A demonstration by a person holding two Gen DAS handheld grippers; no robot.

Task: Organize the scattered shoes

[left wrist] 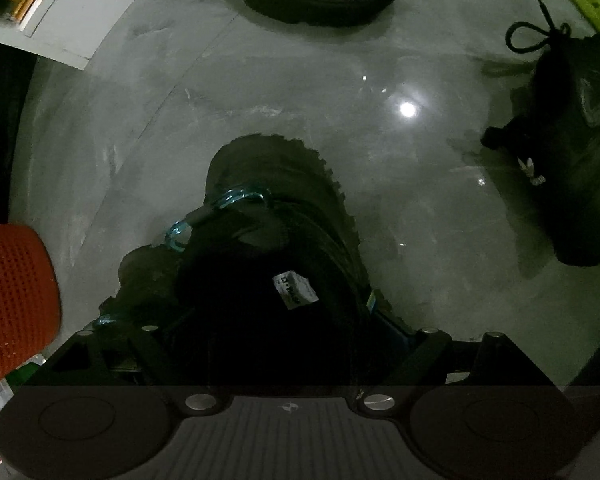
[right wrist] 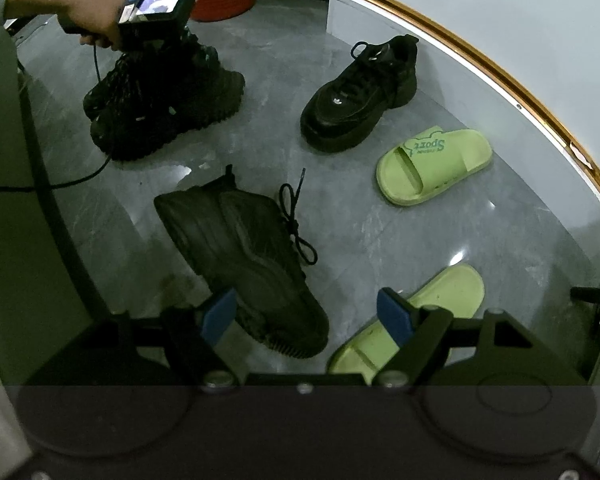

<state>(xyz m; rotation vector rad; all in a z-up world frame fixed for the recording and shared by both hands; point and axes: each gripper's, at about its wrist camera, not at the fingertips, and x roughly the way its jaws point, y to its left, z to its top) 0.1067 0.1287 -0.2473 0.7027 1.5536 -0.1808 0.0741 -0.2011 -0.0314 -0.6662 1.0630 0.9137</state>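
Grey tiled floor (right wrist: 260, 60) — shoes lie spread across it, not in one row. Far left, two chunky black boots (right wrist: 168, 96) sit side by side, touching; the left gripper (right wrist: 156, 40) is down in the collar of one, apparently clamped on it, though its fingers are largely hidden. Far right, a black sneaker (right wrist: 360, 96) stands upright; its mate (right wrist: 244, 264) lies tipped on its side in the near middle, well apart. One green slide (right wrist: 432, 164) sits right, the other (right wrist: 420, 312) nearer. The right gripper (right wrist: 308, 316) hovers wide, empty. Judgement: boots look paired — sneakers and slides remain unpaired.
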